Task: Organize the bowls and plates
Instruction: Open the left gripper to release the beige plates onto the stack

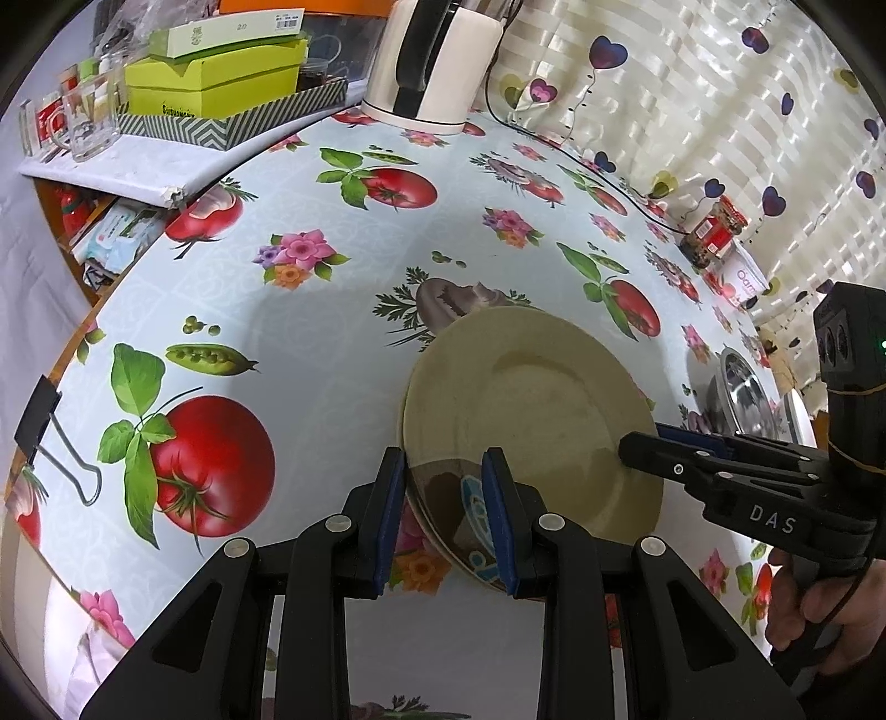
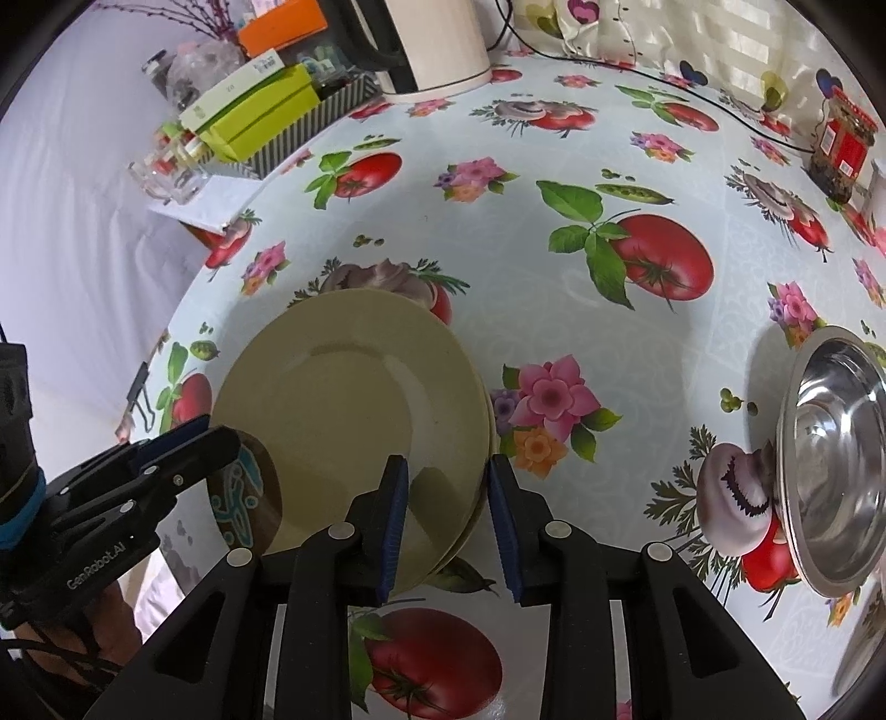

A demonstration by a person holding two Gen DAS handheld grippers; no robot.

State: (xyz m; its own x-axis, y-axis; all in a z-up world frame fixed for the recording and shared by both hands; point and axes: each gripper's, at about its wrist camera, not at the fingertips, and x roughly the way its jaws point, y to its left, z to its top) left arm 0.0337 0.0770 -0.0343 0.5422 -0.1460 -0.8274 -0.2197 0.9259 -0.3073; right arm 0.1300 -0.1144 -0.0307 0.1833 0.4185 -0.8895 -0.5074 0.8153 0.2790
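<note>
Right wrist view alone shows steel bowl (image 2: 836,459) (right edge); both grippers' fingers straddle stacked plates (image 2: 354,410), grasp uncertain.

Plates (image 2: 354,410) stacked mid table (image 2: 498,266); steel bowl (image 2: 836,465) at 3 o'clock, kettle (image 2: 437,44) & boxes (image 2: 255,116) at 12, jar (image 2: 841,144) at 2.

both wrist views look down closely; share the plates (image 1: 531,421) (image 2: 354,410)
</note>
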